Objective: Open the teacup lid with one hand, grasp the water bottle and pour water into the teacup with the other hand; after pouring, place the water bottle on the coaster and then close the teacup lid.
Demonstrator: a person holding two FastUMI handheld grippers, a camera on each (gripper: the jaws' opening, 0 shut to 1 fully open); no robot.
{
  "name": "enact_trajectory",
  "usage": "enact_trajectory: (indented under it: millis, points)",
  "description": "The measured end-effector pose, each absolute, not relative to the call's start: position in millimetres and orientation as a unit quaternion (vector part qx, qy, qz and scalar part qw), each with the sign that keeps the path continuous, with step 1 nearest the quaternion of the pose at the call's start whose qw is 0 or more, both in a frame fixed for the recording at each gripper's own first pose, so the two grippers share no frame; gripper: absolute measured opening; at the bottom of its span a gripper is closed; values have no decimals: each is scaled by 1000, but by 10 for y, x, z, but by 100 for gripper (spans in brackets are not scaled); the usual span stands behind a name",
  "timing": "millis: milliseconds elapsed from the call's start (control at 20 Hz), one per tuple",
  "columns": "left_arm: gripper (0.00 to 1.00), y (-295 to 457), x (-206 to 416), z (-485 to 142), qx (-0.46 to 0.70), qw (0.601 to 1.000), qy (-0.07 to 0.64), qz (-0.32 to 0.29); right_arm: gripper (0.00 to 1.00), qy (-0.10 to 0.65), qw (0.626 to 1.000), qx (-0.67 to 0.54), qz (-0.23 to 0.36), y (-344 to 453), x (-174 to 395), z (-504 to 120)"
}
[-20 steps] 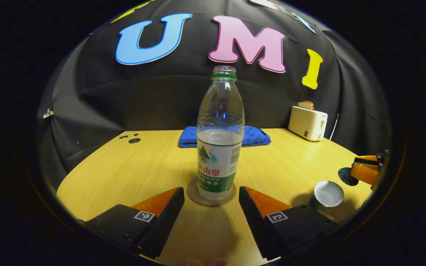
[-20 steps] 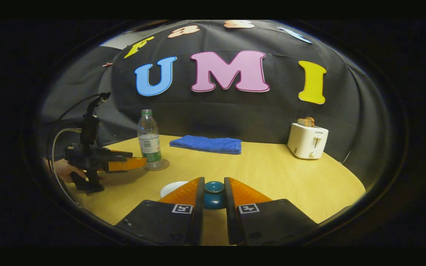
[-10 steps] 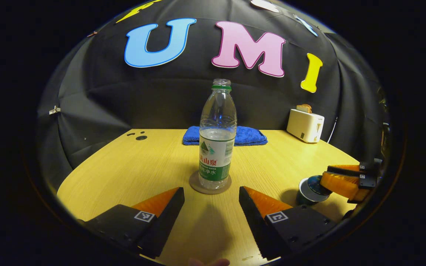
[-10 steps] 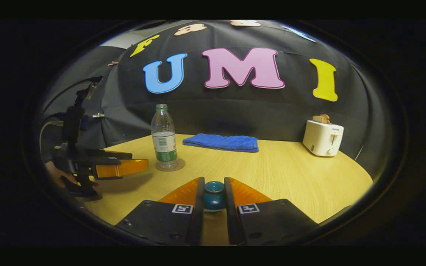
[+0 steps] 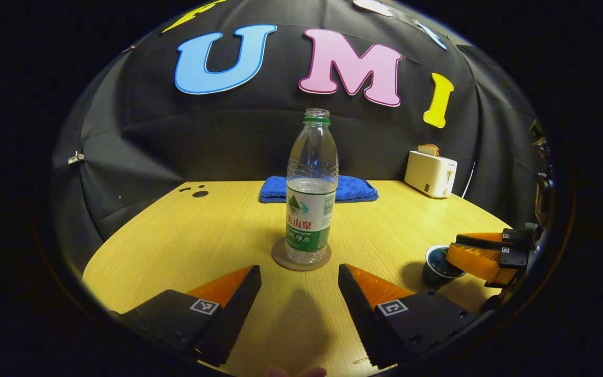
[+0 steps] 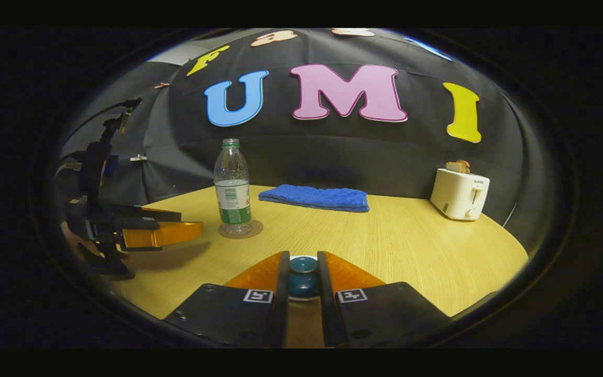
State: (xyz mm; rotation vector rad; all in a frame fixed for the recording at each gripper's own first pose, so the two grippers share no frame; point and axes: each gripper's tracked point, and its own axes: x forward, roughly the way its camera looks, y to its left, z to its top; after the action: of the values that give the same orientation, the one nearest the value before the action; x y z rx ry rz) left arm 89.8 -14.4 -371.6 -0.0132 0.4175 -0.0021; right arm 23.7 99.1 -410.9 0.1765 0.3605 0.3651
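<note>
The clear water bottle point(image 5: 309, 193), uncapped and about half full, stands upright on a round coaster point(image 5: 301, 261) mid-table. My left gripper point(image 5: 299, 268) is open just short of it, touching nothing. At the right, my right gripper point(image 5: 482, 251) holds the blue lid over the dark teacup point(image 5: 434, 268). In the right gripper view, my right gripper point(image 6: 302, 256) is shut on the lid's round knob point(image 6: 303, 275), with a pale cup rim showing just behind it. I cannot tell whether the lid is fully seated. The bottle point(image 6: 233, 196) and the left gripper point(image 6: 186, 230) appear at the left.
A folded blue towel point(image 5: 318, 189) lies at the back of the wooden table point(image 5: 186, 235). A white toaster point(image 5: 430, 174) with bread in it stands at the back right. A hand point(image 6: 74, 242) holds the left gripper near the table's left edge.
My right gripper carried the lid leftward from beside the open teacup onto its mouth. My left gripper drew back a little from the bottle, staying open.
</note>
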Motion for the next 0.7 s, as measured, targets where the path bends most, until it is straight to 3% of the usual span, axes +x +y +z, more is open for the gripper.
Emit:
enact_trajectory:
  millis: [50, 150, 350, 700]
  points:
    - [94, -155, 907, -3722, -8, 978, 207, -2, 36, 176, 964, 85, 180, 988, 236, -4095]
    - [94, -172, 912, -3722, -9, 978, 208, -3, 36, 183, 962, 91, 182, 998, 241, -4119]
    - [94, -213, 917, -3641, -8, 979, 205, -5, 98, 182, 963, 106, 167, 938, 290, -4050]
    - [94, -171, 736, -3376, -27, 974, 225, 27, 100, 190, 968, 96, 135, 647, 319, -3595]
